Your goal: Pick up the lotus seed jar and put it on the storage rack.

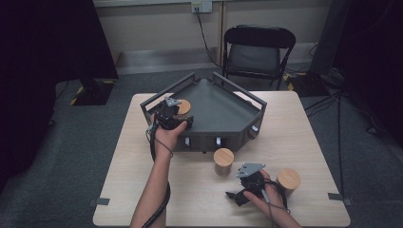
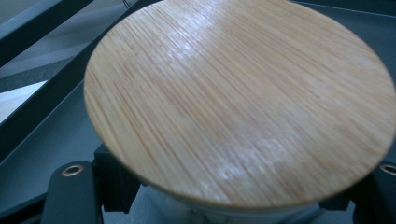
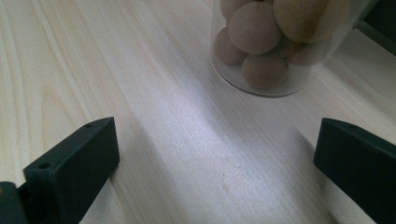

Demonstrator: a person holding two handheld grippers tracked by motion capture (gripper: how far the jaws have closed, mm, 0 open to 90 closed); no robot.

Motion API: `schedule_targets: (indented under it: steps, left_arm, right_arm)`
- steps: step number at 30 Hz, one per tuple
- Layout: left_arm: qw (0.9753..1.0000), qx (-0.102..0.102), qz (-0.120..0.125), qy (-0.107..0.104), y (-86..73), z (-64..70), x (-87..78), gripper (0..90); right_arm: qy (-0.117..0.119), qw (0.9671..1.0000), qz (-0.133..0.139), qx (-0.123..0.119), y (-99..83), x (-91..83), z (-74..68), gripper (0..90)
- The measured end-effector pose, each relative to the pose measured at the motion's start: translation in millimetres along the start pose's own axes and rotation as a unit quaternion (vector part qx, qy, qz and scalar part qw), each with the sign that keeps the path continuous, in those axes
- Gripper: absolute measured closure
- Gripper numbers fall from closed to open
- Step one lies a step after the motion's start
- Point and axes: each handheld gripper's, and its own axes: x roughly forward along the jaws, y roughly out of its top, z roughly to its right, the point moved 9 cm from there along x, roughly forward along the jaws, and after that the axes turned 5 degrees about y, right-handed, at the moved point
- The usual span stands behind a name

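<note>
Jaws: left gripper (image 1: 177, 114) grasping lidded jar (image 2: 238, 102), body hidden | right gripper (image 3: 217, 154) spread wide, empty

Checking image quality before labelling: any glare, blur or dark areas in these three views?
High view: sharp, evenly lit table, room edges fall to black. Left gripper view: lid very close, soft at its near edge, pale glare patches on the wood. Right gripper view: jar slightly soft, broad shadow band across the tabletop.

Left tool (image 1: 177, 113) clamped, arm outstretched; right tool (image 1: 236, 195) low, jaws wide.
</note>
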Motion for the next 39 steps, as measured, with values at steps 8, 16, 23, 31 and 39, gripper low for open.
schedule_targets:
  steps: [8,16,23,31,39]
  left_arm:
    - [1.0,-0.002,0.002,0.0,-1.3,0.1,1.0,25.8]
    - [1.0,-0.001,0.003,0.0,-2.0,0.1,1.5,25.7]
    - [1.0,-0.002,0.0,0.001,-0.9,0.4,1.6,25.6]
    - [1.0,0.0,-0.004,0.0,0.3,-0.3,1.5,25.5]
    - [0.9997,-0.025,-0.003,0.002,0.4,-3.8,-3.2,17.5]
  right_arm:
    - [0.0,1.0,0.0,0.0,0.0,0.0,-0.1,0.0]
    - [0.0,1.0,0.0,0.0,0.0,0.0,0.0,0.0]
    - [0.0,1.0,0.0,0.0,0.0,0.0,0.0,0.0]
    - [0.0,1.0,0.0,0.0,0.0,0.0,-0.1,0.0]
    - [0.0,1.0,0.0,0.0,0.0,0.0,0.0,0.0]
